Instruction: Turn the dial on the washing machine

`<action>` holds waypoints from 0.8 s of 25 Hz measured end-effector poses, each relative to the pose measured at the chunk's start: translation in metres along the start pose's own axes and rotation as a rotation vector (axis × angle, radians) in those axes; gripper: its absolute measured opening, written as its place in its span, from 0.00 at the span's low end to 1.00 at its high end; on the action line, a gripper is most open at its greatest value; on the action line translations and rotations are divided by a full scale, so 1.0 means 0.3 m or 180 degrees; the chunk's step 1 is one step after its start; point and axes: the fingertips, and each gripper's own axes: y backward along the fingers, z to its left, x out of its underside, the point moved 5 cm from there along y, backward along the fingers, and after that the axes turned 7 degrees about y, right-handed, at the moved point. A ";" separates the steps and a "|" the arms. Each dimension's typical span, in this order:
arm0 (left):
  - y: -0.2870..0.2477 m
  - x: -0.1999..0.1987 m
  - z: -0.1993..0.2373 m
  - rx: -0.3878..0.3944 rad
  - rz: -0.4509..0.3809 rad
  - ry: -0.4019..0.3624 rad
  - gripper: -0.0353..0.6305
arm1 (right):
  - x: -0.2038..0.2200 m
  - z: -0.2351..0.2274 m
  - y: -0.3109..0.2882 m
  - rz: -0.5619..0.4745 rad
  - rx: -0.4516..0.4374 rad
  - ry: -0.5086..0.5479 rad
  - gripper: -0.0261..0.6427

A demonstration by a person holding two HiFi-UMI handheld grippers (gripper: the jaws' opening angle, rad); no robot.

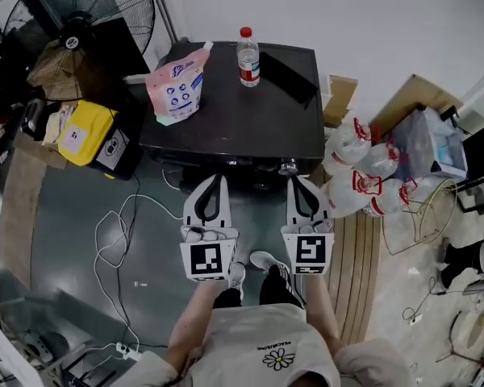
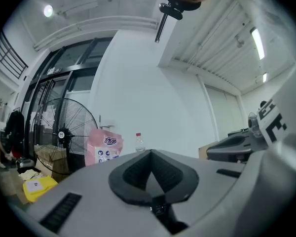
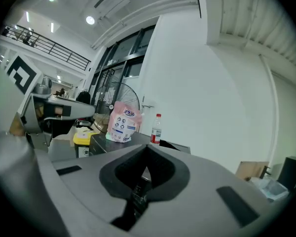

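At the front top edge of the black washing machine (image 1: pixel 242 123), toward its right corner, sits the small round dial (image 1: pixel 288 167); the right hand-held gripper (image 1: pixel 295 182) points at it from just below, its tip near the dial, though whether it touches cannot be told; in the right gripper view this hand-held gripper (image 3: pixel 147 149) has its jaws brought together at the tips with nothing between them. Beside it, the left hand-held gripper (image 1: pixel 218 180) is aimed at the machine's front to the left of the dial; the left gripper view shows it (image 2: pixel 150 154) likewise closed tip to tip and empty. On the machine's lid stand a pink detergent pouch (image 1: pixel 178 83) at the left and a clear water bottle (image 1: pixel 248 57) with a red cap near the back, apart from each other; a flat black object (image 1: pixel 289 77) lies tilted at the back right. To the left of the machine are a floor fan (image 1: pixel 97 2) and a yellow box (image 1: pixel 85 133); to the right, tied white plastic bags (image 1: pixel 359 168) are piled; a white cable (image 1: pixel 113 232) loops over the grey floor.
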 end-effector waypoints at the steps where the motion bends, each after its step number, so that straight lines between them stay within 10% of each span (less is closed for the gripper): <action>1: 0.012 -0.006 -0.003 -0.0001 0.0020 -0.0021 0.05 | -0.018 -0.003 0.014 -0.0018 -0.0007 0.0010 0.04; 20: 0.018 -0.119 -0.072 0.0057 -0.0293 -0.0162 0.05 | -0.109 -0.066 0.126 -0.0244 0.0020 0.0023 0.04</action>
